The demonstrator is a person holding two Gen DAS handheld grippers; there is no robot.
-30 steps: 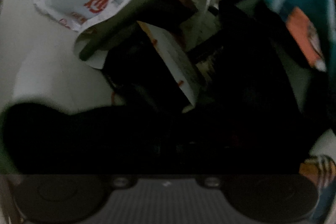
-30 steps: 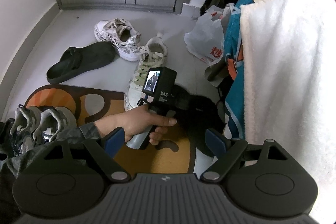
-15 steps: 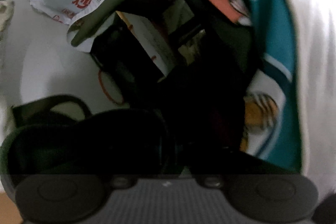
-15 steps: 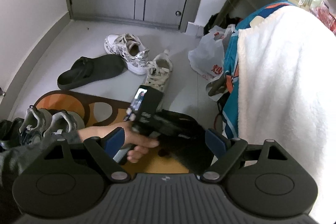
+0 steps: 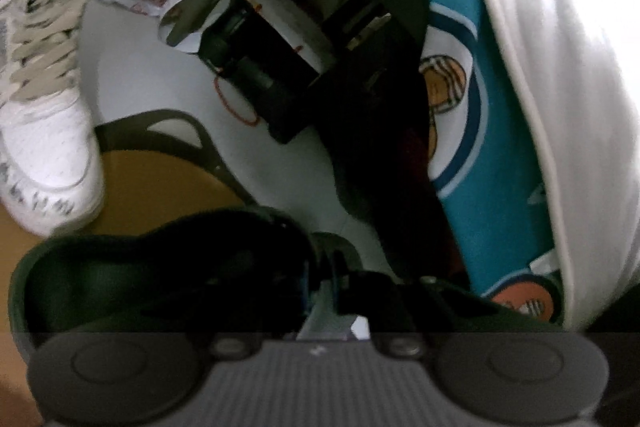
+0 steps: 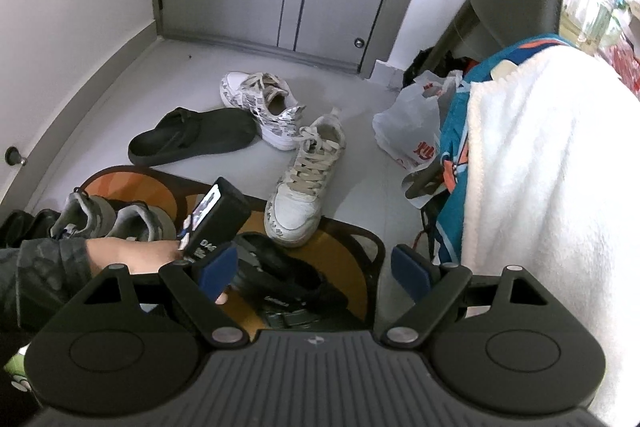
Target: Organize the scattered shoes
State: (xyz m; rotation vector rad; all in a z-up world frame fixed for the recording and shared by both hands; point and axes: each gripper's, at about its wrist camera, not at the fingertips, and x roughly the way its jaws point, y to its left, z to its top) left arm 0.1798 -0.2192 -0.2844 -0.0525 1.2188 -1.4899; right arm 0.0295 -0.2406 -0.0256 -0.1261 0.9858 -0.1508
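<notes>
The step in hand seems to be the carrying of one dark slipper (image 6: pixel 288 291) to its place. In the right wrist view it hangs at the lower centre of the frame, over the orange mat (image 6: pixel 348 255), held by the left gripper (image 5: pixel 322 291), whose jaws are closed on the edge of the slipper. In the left wrist view the same slipper fills the lower left of the frame.

The right gripper (image 6: pixel 316 267) stands wide open and holds nothing; it only hovers above the mat.

The other dark slipper (image 6: pixel 192 141) lies on the grey floor (image 6: pixel 352 163) at centre left, touching a patterned sneaker (image 6: pixel 260 107). A second sneaker (image 6: pixel 306 183) rests with its toe on the mat edge. A grey pair (image 6: pixel 116 219) already stands at the left.

I think the next move needs a free place beside that pair, where the slipper can be put down flat and released.
</notes>
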